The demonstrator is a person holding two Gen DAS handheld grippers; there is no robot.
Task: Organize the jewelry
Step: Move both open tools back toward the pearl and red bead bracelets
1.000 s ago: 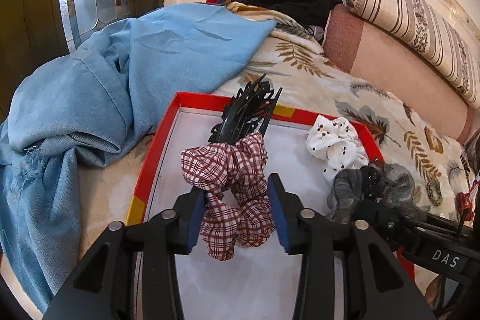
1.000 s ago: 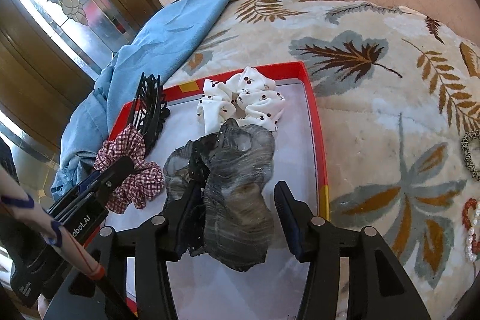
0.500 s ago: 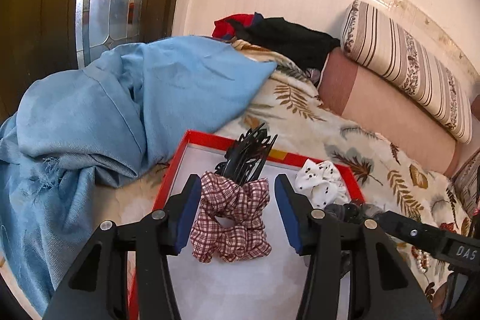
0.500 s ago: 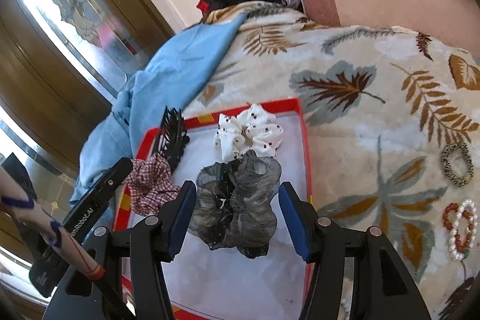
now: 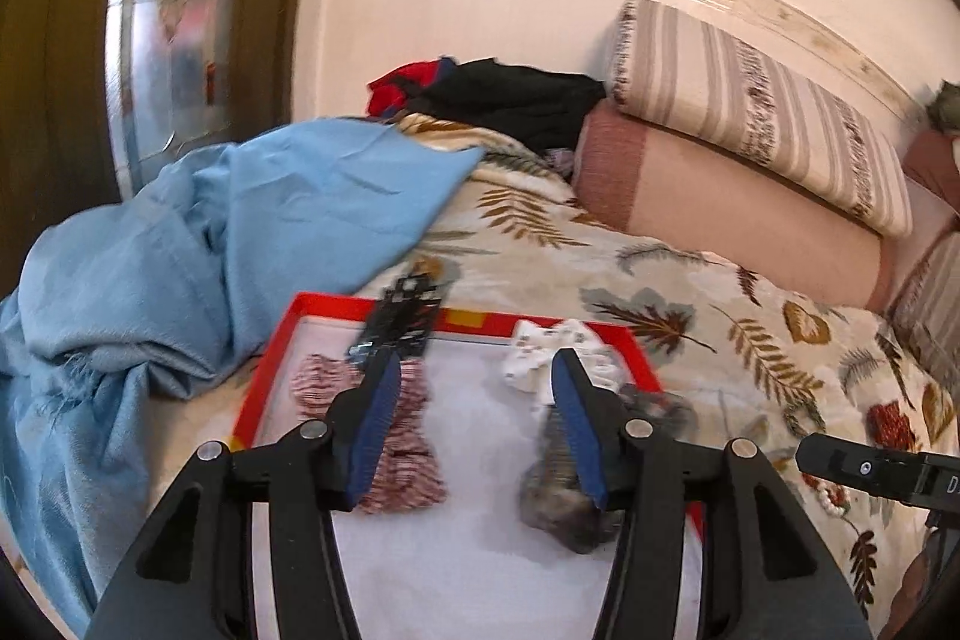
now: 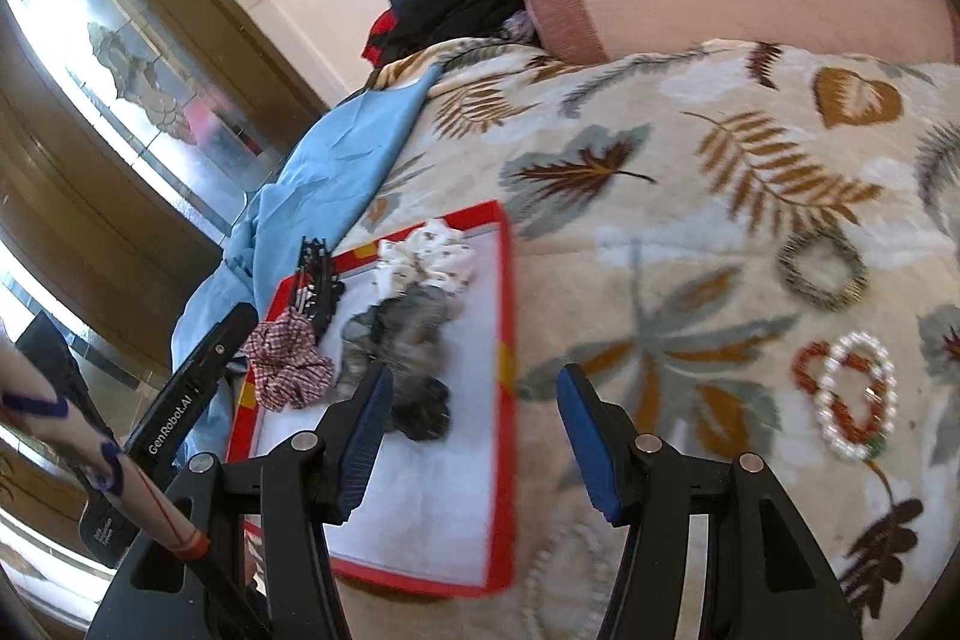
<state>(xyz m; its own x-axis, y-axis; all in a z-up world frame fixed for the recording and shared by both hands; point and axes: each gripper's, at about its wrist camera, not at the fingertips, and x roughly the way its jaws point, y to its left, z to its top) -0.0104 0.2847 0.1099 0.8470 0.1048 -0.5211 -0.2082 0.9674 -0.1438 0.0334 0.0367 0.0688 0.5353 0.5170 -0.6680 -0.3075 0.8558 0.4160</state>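
Note:
A red-rimmed white tray [image 5: 264,370] [image 6: 507,316] lies on the leaf-print bedspread. In it lie a plaid scrunchie [image 5: 408,466] [image 6: 291,370], a grey scrunchie [image 5: 564,496] [image 6: 408,334], a white dotted scrunchie [image 5: 534,352] [image 6: 429,259] and a black claw clip [image 5: 402,322] [image 6: 315,289]. My left gripper [image 5: 474,424] is open and empty above the tray. My right gripper [image 6: 474,436] is open and empty over the tray's right edge. On the bedspread to its right lie a dark beaded bracelet [image 6: 822,268] and a pearl bracelet over a red bead bracelet [image 6: 852,394].
A blue cloth [image 5: 198,244] is heaped left of the tray. Striped and pink bolsters [image 5: 750,148] lie along the wall, with dark clothes [image 5: 498,100] beside them. A glass-panelled door [image 6: 150,88] stands at the left.
Both grippers have let go of their scrunchies, opened, and pulled back and up from the tray. The right gripper has swung right toward the bracelets. The plaid and grey scrunchies stay in the tray.

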